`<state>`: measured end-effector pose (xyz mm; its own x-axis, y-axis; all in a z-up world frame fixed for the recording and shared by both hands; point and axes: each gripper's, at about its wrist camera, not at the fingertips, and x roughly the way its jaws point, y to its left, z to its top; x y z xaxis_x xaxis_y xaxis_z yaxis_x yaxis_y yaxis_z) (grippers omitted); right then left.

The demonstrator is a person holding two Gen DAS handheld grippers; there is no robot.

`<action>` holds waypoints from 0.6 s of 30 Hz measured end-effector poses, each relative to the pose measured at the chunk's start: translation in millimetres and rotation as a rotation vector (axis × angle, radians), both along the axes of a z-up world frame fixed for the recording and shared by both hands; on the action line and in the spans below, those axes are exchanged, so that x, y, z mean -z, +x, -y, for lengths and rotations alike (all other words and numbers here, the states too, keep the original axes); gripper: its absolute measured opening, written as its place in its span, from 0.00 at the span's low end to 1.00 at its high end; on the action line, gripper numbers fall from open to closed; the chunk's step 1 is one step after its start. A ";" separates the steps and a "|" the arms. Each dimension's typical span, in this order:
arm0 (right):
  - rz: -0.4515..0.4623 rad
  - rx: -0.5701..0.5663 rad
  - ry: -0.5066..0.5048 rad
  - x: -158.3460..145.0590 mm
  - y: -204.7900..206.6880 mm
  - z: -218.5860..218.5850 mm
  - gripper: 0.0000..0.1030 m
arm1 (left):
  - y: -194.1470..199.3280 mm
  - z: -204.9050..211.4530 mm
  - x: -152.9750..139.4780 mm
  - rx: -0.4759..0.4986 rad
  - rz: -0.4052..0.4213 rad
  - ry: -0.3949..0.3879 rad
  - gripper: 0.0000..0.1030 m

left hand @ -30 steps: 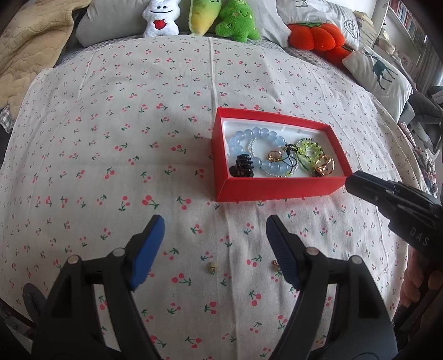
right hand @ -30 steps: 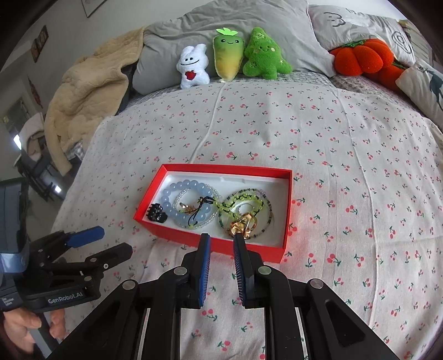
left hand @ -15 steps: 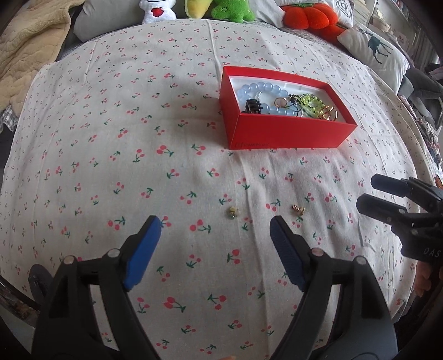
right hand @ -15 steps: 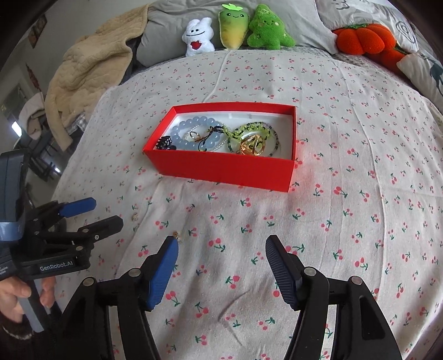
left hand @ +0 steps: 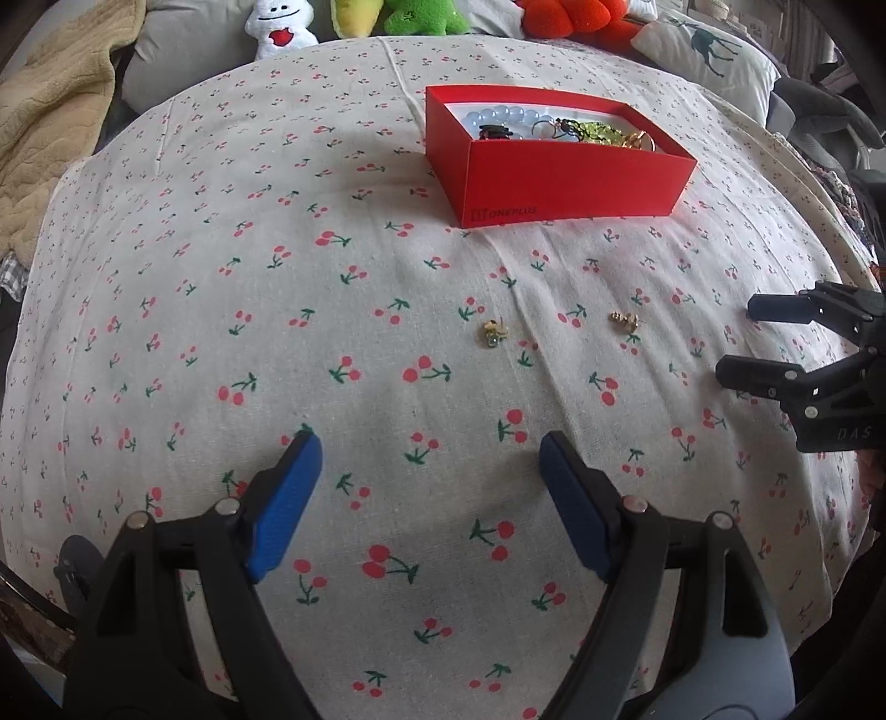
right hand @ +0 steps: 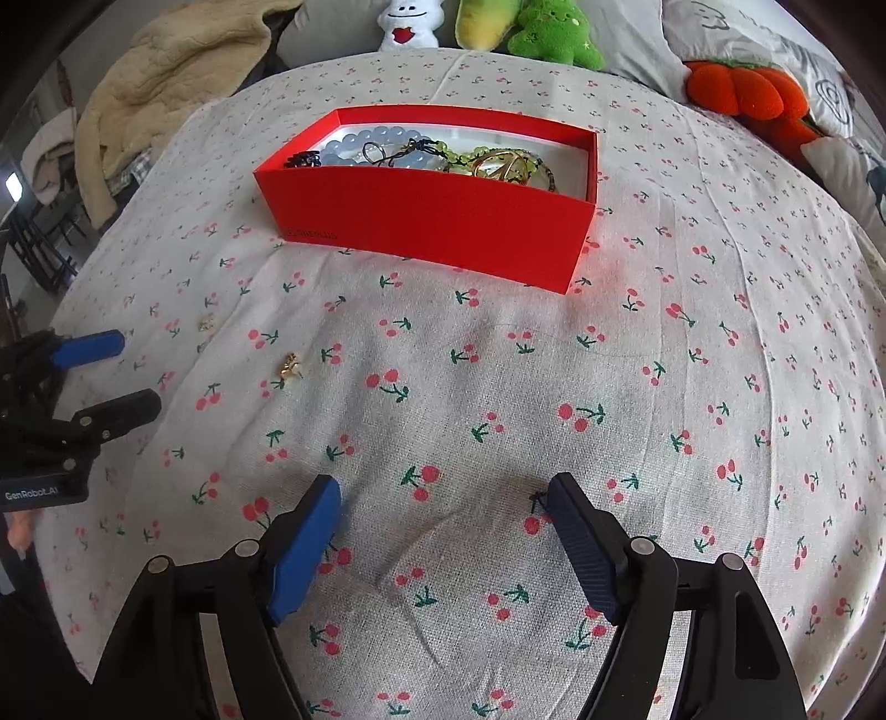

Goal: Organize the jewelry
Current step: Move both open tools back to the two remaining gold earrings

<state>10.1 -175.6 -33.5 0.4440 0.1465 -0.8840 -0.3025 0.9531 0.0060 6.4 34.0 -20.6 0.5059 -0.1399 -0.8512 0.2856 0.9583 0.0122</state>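
A red box [left hand: 576,180] [right hand: 432,213] sits on the cherry-print bedspread and holds a blue bead bracelet [right hand: 354,149], a green bead strand [right hand: 482,155], a gold piece [right hand: 501,166] and a black clip [left hand: 494,132]. Two small gold earrings lie loose on the cloth: one [left hand: 494,331] [right hand: 207,322] with a greenish stone, the other [left hand: 624,320] [right hand: 289,365] plain gold. My left gripper [left hand: 429,476] hangs open and empty, low over the cloth short of both earrings. My right gripper [right hand: 443,523], jaws opening, holds nothing; the plain earring lies ahead to its left.
Plush toys [right hand: 531,27] and an orange pumpkin cushion [right hand: 742,94] line the pillows behind the box. A beige blanket [right hand: 177,72] is heaped at the far left. Each gripper shows in the other's view: right gripper [left hand: 797,343], left gripper [right hand: 99,376].
Both grippers dropped toward the bedspread and drew back from the box. The right gripper's jaws went from nearly shut to wide apart. Two earrings now lie ahead of them.
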 end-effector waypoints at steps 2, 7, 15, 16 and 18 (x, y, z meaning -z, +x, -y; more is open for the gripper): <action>0.015 -0.012 -0.017 1.6 -1.4 -2.9 0.81 | 1.4 0.9 2.0 0.009 0.025 -0.005 0.79; 0.036 -0.025 -0.025 3.2 -1.9 -6.7 0.83 | 6.5 7.0 3.3 0.021 0.041 -0.042 0.77; 0.064 -0.034 -0.039 6.9 -1.1 -8.5 0.92 | 11.9 21.4 3.7 0.038 0.056 -0.085 0.55; 0.065 -0.035 -0.039 7.1 -1.1 -8.4 0.92 | 13.1 22.8 3.7 0.040 0.057 -0.086 0.48; 0.066 -0.036 -0.040 6.9 -0.8 -8.2 0.92 | 15.9 25.9 3.7 0.050 0.056 -0.087 0.43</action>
